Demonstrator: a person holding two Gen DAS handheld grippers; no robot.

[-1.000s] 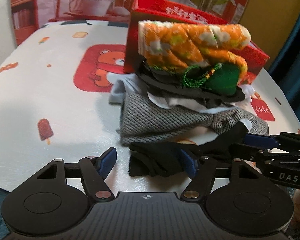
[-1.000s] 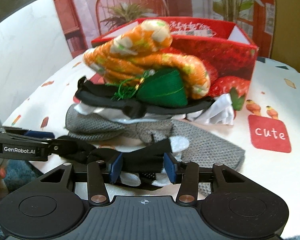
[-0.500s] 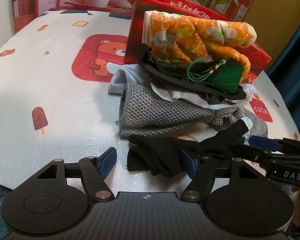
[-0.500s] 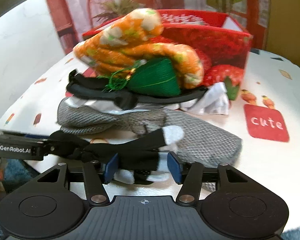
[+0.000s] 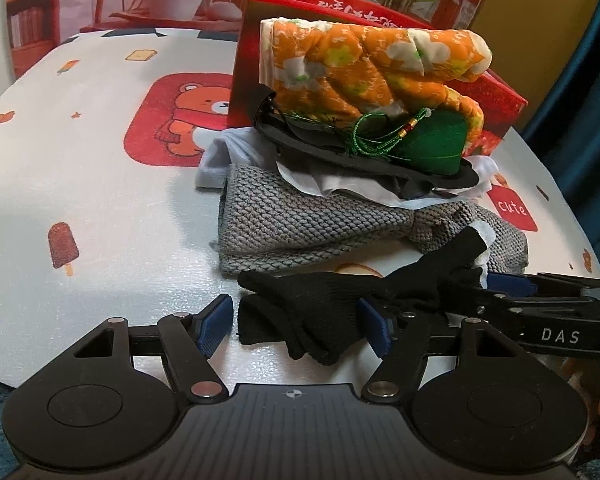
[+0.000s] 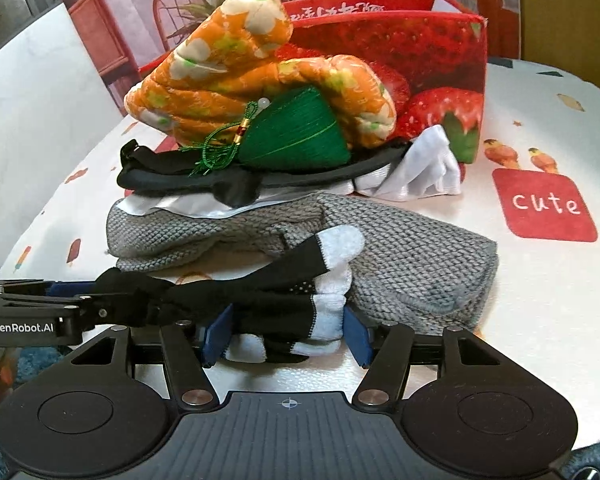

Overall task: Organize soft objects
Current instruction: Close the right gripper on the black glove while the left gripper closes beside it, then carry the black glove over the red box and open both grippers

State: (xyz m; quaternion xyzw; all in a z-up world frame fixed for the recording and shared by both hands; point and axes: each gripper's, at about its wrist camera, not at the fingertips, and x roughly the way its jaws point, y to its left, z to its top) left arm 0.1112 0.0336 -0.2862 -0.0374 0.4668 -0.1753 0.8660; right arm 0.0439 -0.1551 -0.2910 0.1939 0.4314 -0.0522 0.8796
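1. Right gripper (image 6: 284,336): jaws opening, black-and-white sock (image 6: 300,312) loose between them on desk (image 6: 540,300), 6 o'clock of pile.
2. Left gripper (image 5: 296,322): spread around sock's black end.
3. Risk: sock snagging a pad, dragging grey knit (image 6: 400,256), toppling orange bundle (image 6: 260,92).

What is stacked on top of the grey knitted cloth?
On the grey knitted cloth lie white fabric, a black strap-like piece, a green tasselled pouch and an orange floral quilted item. How far the white fabric runs under them is covered.
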